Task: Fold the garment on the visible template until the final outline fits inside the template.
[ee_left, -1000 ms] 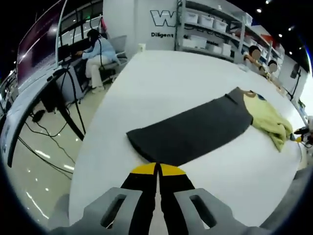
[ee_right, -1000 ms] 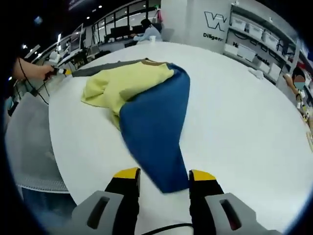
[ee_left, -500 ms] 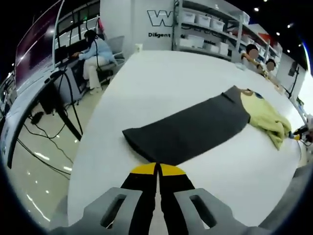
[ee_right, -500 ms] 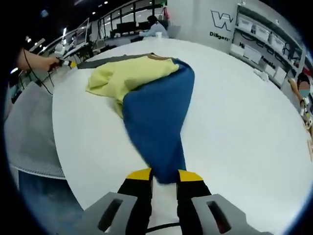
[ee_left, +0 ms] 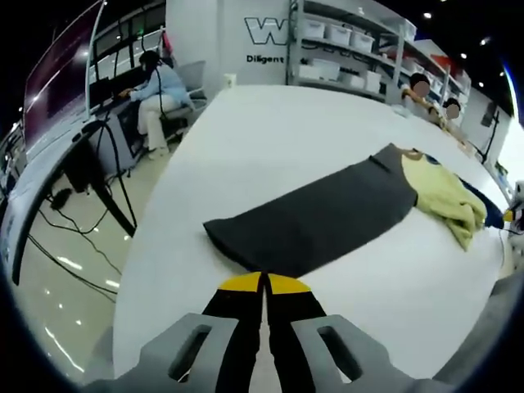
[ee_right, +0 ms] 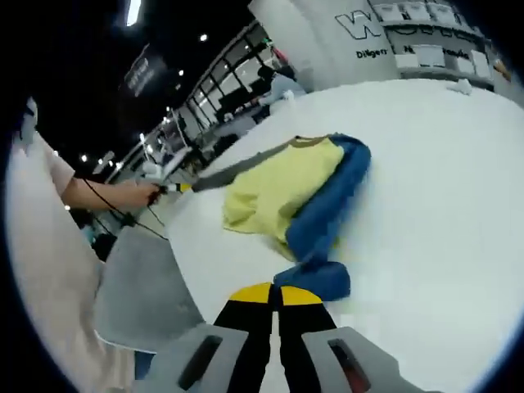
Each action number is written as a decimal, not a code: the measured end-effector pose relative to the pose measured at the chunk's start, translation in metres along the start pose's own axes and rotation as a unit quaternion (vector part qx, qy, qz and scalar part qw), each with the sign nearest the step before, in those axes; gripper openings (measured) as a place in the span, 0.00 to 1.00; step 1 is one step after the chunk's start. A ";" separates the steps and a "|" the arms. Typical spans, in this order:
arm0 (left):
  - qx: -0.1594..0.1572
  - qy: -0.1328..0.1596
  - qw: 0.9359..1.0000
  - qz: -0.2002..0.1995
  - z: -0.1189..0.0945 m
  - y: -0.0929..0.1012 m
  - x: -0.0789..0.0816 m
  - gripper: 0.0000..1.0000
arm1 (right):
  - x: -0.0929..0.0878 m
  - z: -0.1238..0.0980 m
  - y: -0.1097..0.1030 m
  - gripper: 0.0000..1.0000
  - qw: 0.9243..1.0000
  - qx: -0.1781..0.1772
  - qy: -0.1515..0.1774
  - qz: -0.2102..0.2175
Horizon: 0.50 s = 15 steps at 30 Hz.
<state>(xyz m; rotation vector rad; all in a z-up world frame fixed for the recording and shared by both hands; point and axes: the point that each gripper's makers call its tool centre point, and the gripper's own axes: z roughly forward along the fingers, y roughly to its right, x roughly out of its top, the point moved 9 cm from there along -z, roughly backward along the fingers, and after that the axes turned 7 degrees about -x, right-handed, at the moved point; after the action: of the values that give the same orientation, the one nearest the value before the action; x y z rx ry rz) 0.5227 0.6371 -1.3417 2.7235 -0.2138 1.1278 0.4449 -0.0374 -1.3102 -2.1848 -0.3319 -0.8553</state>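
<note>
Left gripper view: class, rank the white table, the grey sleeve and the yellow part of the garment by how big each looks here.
1. White table
2. Grey sleeve
3. Yellow part

The yellow part lies farther from the camera, so its true size against the sleeve stays unsure.

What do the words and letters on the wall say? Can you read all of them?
"W": big outlined letter on the white wall; the rest of that word is hidden by the shelves.
"Diligent": small print under it, cut off by the shelves.
Labels on the shelf bins: too small to read.
</note>
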 end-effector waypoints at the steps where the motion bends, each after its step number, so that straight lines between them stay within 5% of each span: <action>1: -0.001 0.000 1.000 0.000 0.000 0.001 0.000 0.00 | 0.005 -0.002 -0.003 0.00 0.999 0.022 0.020 0.026; 3: -0.002 0.002 1.000 0.000 0.000 0.001 0.001 0.00 | 0.015 -0.007 0.001 0.00 0.996 0.036 0.069 0.050; 7: -0.004 0.004 1.000 0.000 0.001 0.002 0.002 0.00 | 0.026 -0.017 0.023 0.00 0.979 -0.008 0.167 0.116; 10: -0.005 0.005 1.000 0.001 0.001 0.002 0.003 0.00 | 0.028 -0.029 0.049 0.00 0.945 -0.052 0.250 0.204; 11: -0.005 0.004 1.000 0.001 0.001 0.002 0.003 0.00 | 0.028 -0.032 0.052 0.00 0.940 -0.052 0.265 0.209; 12: -0.004 0.004 1.000 0.001 0.000 0.002 0.003 0.00 | 0.025 -0.034 0.062 0.00 0.934 -0.098 0.273 0.206; 13: -0.004 0.005 1.000 0.001 0.000 0.001 0.003 0.00 | 0.022 -0.036 0.072 0.00 0.932 -0.146 0.265 0.198; 15: -0.004 0.003 1.000 0.003 0.000 0.001 0.002 0.00 | 0.017 -0.036 0.082 0.00 0.930 -0.184 0.245 0.204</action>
<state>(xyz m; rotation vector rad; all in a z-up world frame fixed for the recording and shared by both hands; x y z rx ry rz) 0.5242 0.6359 -1.3398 2.7139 -0.2249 1.1338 0.4794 -0.1201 -1.3272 -2.1520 0.5516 -1.2455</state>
